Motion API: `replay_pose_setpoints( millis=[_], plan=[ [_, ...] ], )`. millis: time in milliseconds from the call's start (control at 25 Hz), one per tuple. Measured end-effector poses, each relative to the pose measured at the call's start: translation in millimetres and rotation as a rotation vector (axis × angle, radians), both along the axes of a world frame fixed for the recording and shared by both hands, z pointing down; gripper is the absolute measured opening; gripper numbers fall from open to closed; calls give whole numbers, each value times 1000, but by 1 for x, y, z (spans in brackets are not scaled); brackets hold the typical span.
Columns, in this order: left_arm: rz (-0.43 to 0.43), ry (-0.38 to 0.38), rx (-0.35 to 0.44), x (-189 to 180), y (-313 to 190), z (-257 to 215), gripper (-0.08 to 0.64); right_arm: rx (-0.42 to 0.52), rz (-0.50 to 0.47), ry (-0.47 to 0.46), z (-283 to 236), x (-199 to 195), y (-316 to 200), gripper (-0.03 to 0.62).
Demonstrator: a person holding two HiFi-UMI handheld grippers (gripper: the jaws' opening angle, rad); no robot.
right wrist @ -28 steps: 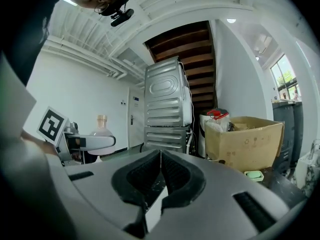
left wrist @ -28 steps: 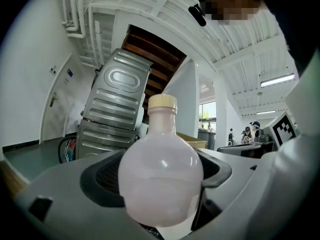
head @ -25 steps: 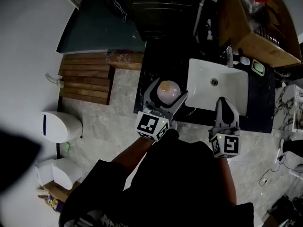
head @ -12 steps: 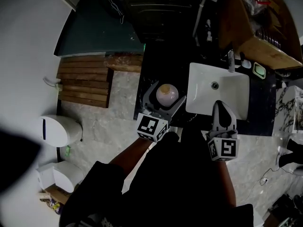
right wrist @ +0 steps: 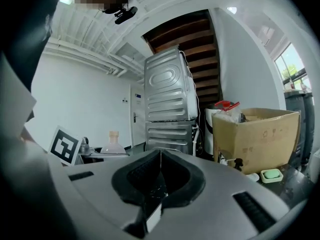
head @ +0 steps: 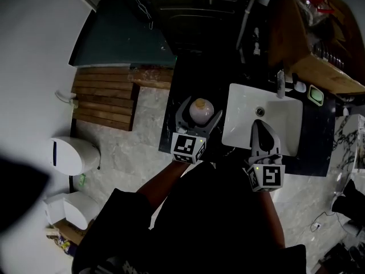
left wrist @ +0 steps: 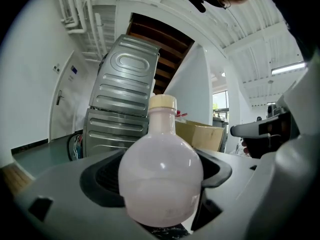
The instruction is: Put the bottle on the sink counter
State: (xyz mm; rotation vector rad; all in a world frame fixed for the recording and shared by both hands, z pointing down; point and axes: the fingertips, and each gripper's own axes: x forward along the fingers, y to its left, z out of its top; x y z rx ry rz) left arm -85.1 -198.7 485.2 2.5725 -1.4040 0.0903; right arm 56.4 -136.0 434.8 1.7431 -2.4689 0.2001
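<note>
A round pale pink bottle (head: 201,109) with a cream cap sits between the jaws of my left gripper (head: 199,115), which is shut on its belly. It hangs low over the black sink counter (head: 188,76), just left of the white sink (head: 285,104). In the left gripper view the bottle (left wrist: 160,179) stands upright, with speckled black counter right under its base; I cannot tell whether they touch. My right gripper (head: 259,128) is shut with nothing in it, over the sink's near edge. From the right gripper view (right wrist: 160,156) the bottle (right wrist: 113,143) shows at far left.
A stacked metal appliance (head: 194,4) stands behind the counter. A cardboard box (head: 311,44), a faucet (head: 280,76) and a green soap dish (head: 314,96) lie beyond the sink. A wooden slat mat (head: 105,96) and a white bin (head: 71,153) are on the floor at left.
The left gripper has turned slightly to point straighter ahead, still holding the bottle over the counter. The right gripper has barely shifted and stays shut.
</note>
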Motion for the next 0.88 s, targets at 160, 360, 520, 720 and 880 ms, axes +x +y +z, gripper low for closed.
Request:
replay_pose_setpoints(
  millis=[160, 360, 520, 720, 880],
  plan=[
    [5, -44, -30, 9, -22, 28, 394, -16, -14, 0, 12, 4, -22, 38],
    [22, -99, -70, 29, -41, 67, 394, -50, 0, -4, 27, 17, -32, 38],
    [33, -129, -91, 45, -62, 91, 394, -37, -39, -36, 33, 21, -47, 38],
    [48, -190, -125, 59, -85, 120, 394, -37, -85, -17, 37, 23, -64, 38],
    [56, -236, -153, 68, -98, 143, 394, -66, -53, -10, 48, 35, -77, 38]
  ],
)
